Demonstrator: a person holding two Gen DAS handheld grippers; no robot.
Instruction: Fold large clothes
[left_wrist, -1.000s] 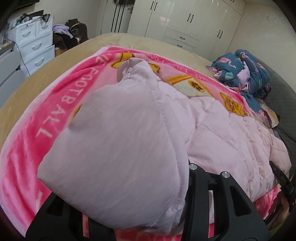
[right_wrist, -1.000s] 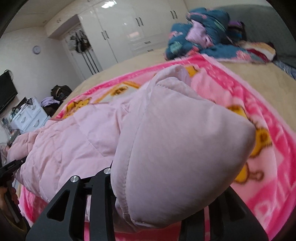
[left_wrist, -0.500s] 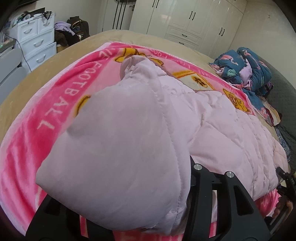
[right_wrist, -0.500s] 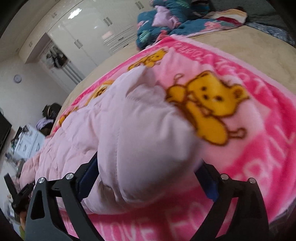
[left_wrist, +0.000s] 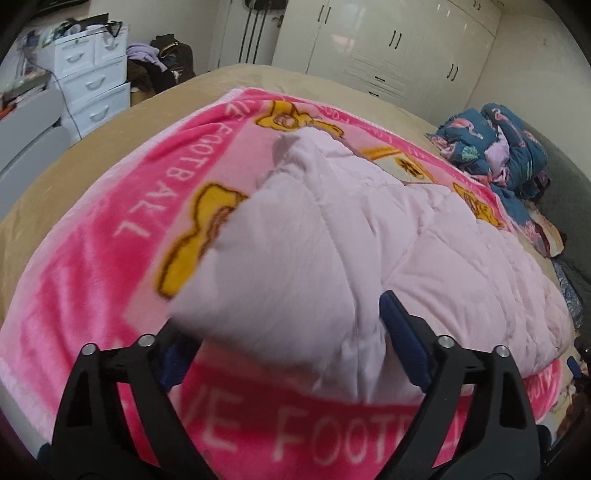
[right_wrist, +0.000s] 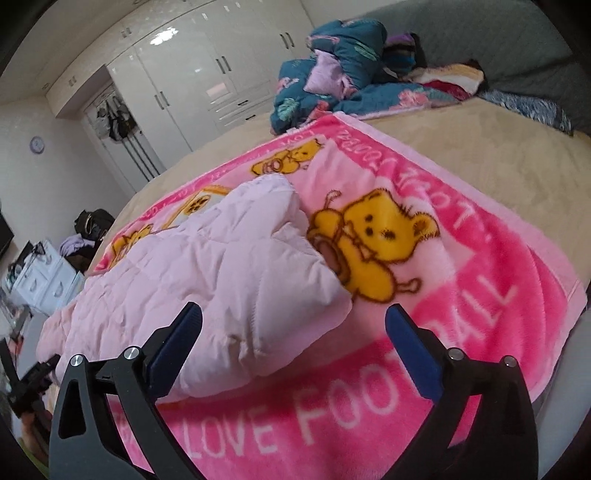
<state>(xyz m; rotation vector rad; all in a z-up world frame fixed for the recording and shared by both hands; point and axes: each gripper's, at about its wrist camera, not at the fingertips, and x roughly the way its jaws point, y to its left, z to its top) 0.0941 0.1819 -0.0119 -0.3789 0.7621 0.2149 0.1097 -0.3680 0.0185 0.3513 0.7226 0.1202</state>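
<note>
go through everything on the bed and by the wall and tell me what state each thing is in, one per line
Pale pink quilted jacket: lying folded on the blanket, released.
Pink teddy bear blanket: spread flat on the bed.
Left hand-held gripper: jaws opening, jacket corner between them, pads not pressing.
Right hand-held gripper: jaws opening, jacket edge just ahead.
Blue floral bedding: crumpled in a heap.
White wardrobe: doors closed.
White drawer unit: drawers shut.

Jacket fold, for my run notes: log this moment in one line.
left claw: opening, jacket corner between | right claw: opening, off jacket | jacket on blanket
</note>
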